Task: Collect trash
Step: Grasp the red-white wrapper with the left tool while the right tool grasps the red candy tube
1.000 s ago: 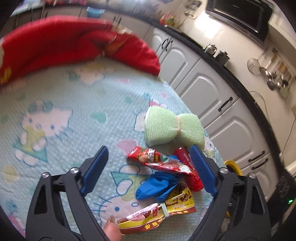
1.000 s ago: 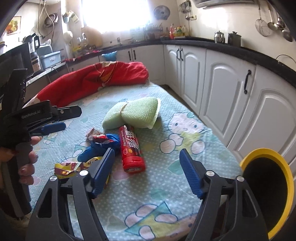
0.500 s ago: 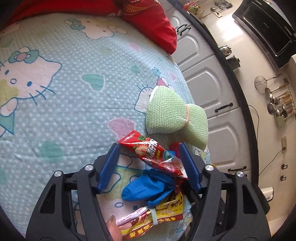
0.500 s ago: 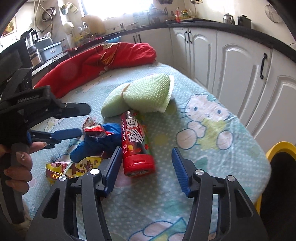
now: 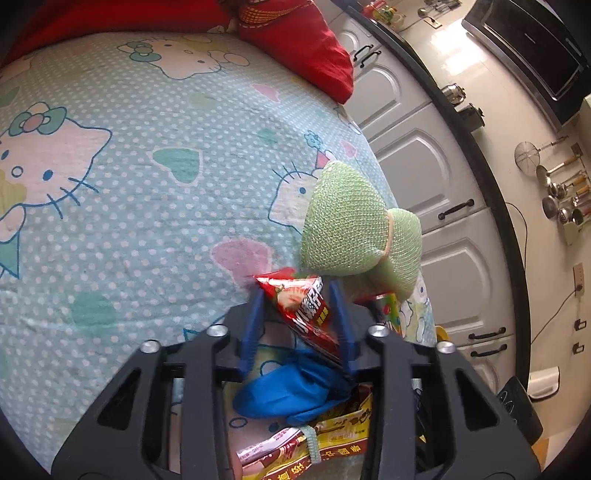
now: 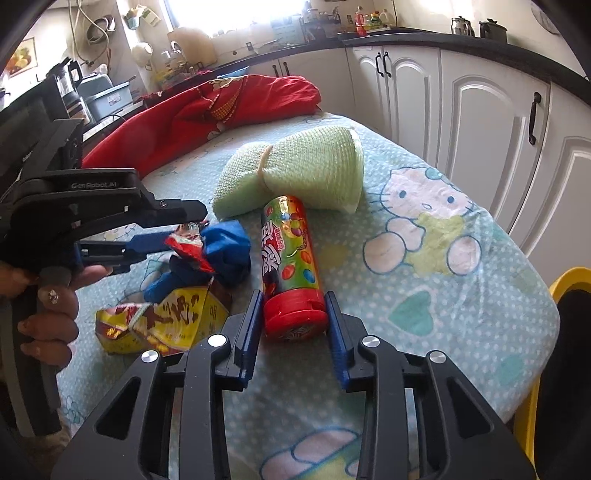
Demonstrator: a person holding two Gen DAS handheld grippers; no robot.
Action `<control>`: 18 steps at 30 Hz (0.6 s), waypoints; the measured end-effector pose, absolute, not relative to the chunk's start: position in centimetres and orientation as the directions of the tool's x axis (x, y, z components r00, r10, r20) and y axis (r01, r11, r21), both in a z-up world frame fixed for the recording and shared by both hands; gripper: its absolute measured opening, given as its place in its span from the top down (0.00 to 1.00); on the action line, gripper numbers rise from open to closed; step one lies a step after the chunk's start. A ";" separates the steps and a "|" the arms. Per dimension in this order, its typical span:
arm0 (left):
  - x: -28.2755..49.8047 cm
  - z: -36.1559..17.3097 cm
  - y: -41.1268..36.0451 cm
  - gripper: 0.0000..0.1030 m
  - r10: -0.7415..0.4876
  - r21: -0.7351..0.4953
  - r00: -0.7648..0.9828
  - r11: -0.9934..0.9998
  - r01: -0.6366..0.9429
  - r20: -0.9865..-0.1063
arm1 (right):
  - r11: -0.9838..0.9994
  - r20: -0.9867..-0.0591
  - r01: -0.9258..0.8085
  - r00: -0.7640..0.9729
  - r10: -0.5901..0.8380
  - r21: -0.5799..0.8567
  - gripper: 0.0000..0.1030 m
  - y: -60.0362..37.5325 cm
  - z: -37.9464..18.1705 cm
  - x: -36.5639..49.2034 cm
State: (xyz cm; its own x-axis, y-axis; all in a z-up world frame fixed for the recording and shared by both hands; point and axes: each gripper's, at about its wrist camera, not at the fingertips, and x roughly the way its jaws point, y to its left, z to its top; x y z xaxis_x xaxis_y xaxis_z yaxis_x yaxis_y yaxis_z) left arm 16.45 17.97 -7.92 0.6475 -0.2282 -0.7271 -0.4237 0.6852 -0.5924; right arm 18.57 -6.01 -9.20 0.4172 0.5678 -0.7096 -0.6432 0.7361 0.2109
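Closing around a red snack wrapper point(image 5: 301, 306), the left tool point(image 5: 297, 291) has its blue pads touching both sides of it, above a crumpled blue glove point(image 5: 291, 391) and a yellow wrapper point(image 5: 325, 439) on the cat-print bench cover point(image 5: 129, 221). In the right wrist view, the right tool point(image 6: 291, 295) narrows on the red cap of a candy tube point(image 6: 290, 258), pads at its sides, below a green mesh bundle point(image 6: 295, 170). A yellow bin point(image 6: 565, 284) stands beside the bench.

Home kitchen, white cabinets point(image 6: 484, 110), kettles point(image 6: 461, 25)
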 end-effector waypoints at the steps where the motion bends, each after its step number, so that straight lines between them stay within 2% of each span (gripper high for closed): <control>1: 16.5 -7.8 17.8 0.83 -0.231 -0.593 0.651 0.690 -0.414 -0.723 | 0.738 -0.709 -0.641 0.419 0.567 0.211 0.70 -6.2 -9.2 18.5; 7: 16.0 -6.1 16.5 0.89 -0.201 -0.567 0.685 0.739 -0.363 -0.700 | 0.752 -0.703 -0.626 0.440 0.559 0.207 0.70 -7.8 -8.9 17.5; 18: 14.9 -2.3 13.5 0.90 -0.153 -0.512 0.748 0.814 -0.275 -0.646 | 0.785 -0.663 -0.579 0.501 0.557 0.222 0.70 -11.5 -7.6 17.0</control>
State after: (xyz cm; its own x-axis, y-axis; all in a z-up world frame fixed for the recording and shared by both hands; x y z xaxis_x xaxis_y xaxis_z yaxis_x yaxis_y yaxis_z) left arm 14.91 13.50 -2.31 0.7483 -0.1528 -0.6456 -0.2755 0.8137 -0.5119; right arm 17.04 -11.46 -7.62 0.5010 0.5566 -0.6628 -0.5787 0.7849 0.2217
